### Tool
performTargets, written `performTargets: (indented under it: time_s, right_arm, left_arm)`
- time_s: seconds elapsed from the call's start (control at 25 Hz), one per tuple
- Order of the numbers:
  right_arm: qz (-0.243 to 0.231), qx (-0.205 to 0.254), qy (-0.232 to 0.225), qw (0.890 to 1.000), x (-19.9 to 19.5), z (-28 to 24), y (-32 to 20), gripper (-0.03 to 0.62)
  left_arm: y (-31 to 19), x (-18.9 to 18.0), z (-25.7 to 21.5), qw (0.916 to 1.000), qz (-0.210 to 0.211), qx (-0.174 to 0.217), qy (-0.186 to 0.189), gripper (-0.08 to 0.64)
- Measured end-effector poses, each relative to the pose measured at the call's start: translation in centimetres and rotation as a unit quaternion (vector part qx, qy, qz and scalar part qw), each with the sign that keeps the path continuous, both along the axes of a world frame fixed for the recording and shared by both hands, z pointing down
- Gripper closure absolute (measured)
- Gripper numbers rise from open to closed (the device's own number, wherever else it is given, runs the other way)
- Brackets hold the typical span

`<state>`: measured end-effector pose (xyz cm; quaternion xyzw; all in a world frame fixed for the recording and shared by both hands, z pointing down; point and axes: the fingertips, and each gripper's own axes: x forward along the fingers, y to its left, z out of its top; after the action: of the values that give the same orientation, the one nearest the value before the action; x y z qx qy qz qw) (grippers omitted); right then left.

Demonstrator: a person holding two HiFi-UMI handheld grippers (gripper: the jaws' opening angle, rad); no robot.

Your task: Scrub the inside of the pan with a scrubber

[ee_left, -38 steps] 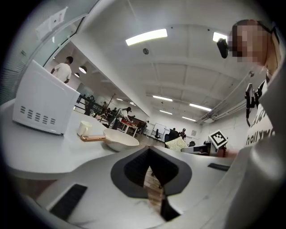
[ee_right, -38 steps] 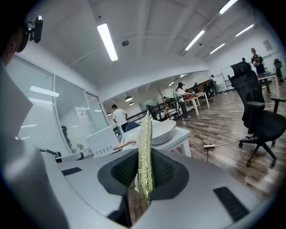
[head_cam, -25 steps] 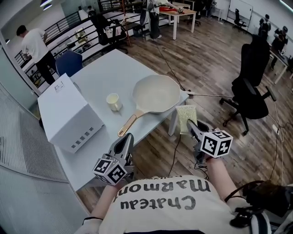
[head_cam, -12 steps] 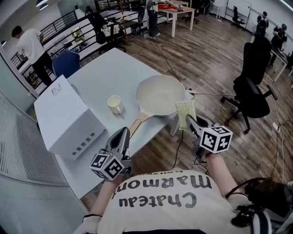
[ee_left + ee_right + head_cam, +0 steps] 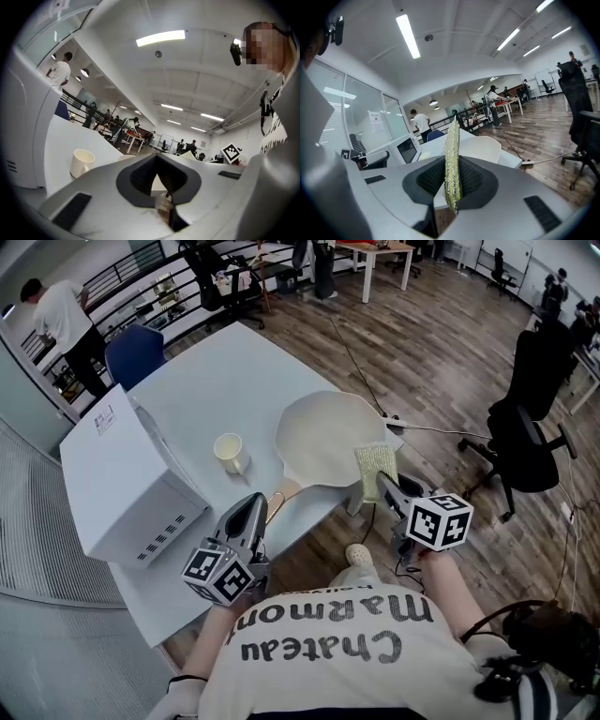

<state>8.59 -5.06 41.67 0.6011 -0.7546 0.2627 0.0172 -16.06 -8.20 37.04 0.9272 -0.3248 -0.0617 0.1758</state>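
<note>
With the pan point(image 5: 323, 435) lying near the table point(image 5: 211, 390) edge, the right gripper point(image 5: 385, 486), pinching the scrubber point(image 5: 373, 465) upright, should press it flat inside, while the left gripper point(image 5: 253, 510), jaws pressed together and empty, should first open to steady the handle point(image 5: 274, 496).

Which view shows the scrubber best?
The head view: the scrubber shows its flat face, clamped in the right gripper. The right gripper view shows it edge-on between the jaws; the left gripper view, only small and far.

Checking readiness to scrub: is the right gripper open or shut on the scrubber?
Shut: the right gripper pinches the scrubber edge-on between its fingers.
</note>
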Motion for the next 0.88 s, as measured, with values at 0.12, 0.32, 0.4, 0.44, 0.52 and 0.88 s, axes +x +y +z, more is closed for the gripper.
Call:
performTargets:
  time_s: [0.12, 0.32, 0.4, 0.44, 0.52, 0.88]
  right_arm:
    - [-0.026, -0.011, -0.004, 1.000, 1.0, 1.0, -3.3, 0.531]
    - [-0.092, -0.009, -0.006, 0.996, 0.8, 0.9, -10.3, 0.531]
    - [-0.116, -0.004, -0.007, 0.993, 0.8, 0.8, -12.9, 0.531]
    - [-0.128, -0.002, -0.009, 0.992, 0.8, 0.8, -14.2, 0.531]
    - [-0.155, -0.004, -0.014, 0.988, 0.6, 1.1, -16.4, 0.531]
    - [-0.332, -0.035, -0.027, 0.942, -3.9, 2.9, -22.0, 0.531]
  left_arm:
    - [-1.8, 0.6, 0.7, 0.9996, -0.028, -0.001, -0.009, 0.569]
    - [-4.6, 1.4, 1.7, 0.9955, -0.075, -0.001, -0.057, 0.569]
    - [-5.8, 2.0, 2.0, 0.9924, -0.085, 0.003, -0.088, 0.569]
    - [-6.2, 2.5, 2.3, 0.9904, -0.087, 0.003, -0.108, 0.543]
    - [-6.7, 3.5, 3.0, 0.9860, -0.083, -0.003, -0.145, 0.516]
    - [-6.3, 6.5, 8.5, 0.9414, -0.007, -0.117, -0.317, 0.287]
